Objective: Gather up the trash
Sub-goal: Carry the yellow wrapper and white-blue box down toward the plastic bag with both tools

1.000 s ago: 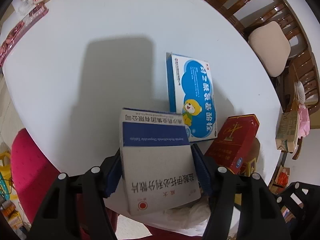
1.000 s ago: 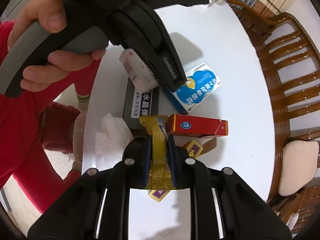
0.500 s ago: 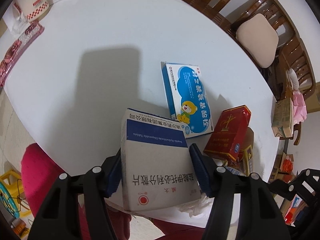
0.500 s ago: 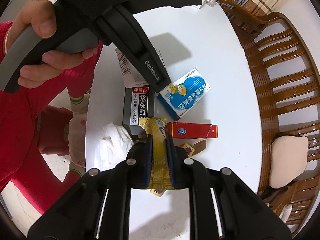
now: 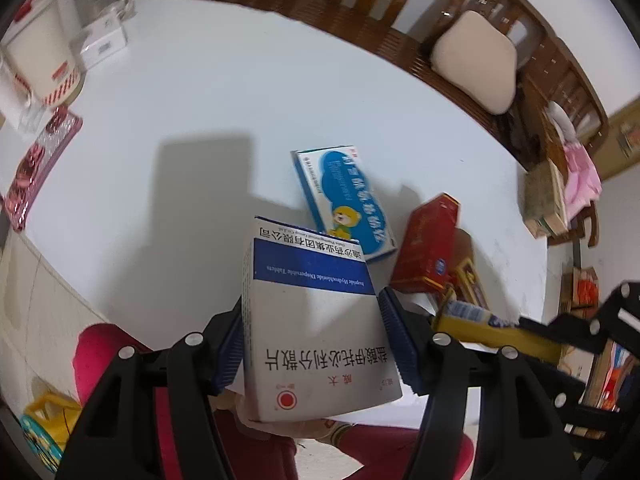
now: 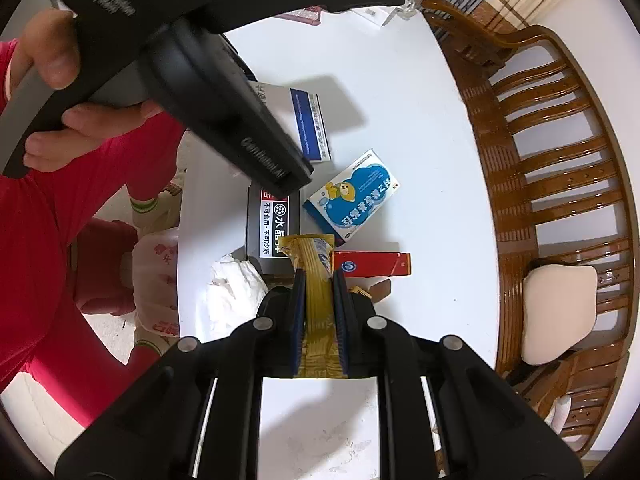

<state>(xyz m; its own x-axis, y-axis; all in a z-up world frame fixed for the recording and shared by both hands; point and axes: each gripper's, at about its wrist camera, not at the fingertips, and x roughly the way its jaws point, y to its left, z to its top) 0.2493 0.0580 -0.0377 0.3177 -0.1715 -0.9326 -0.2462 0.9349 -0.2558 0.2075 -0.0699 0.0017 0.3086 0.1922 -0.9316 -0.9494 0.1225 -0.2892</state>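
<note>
White-and-blue medicine box point(image 5: 316, 324), lower centre, clamped by left gripper point(image 5: 314, 344); yellow wrapper point(image 6: 318, 300) pinched tight in right gripper point(image 6: 318, 308). Both sit higher than before: table point(image 5: 200, 92), cartoon box point(image 5: 344, 200) and red box point(image 5: 430, 248) appear smaller.

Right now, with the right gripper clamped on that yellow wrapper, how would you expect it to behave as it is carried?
The yellow wrapper looks thin and creased between the right gripper's nearly closed jaws, so probably light and floppy. Its free end sticks out unsupported and may droop or flutter. The glossy film could slip.
</note>
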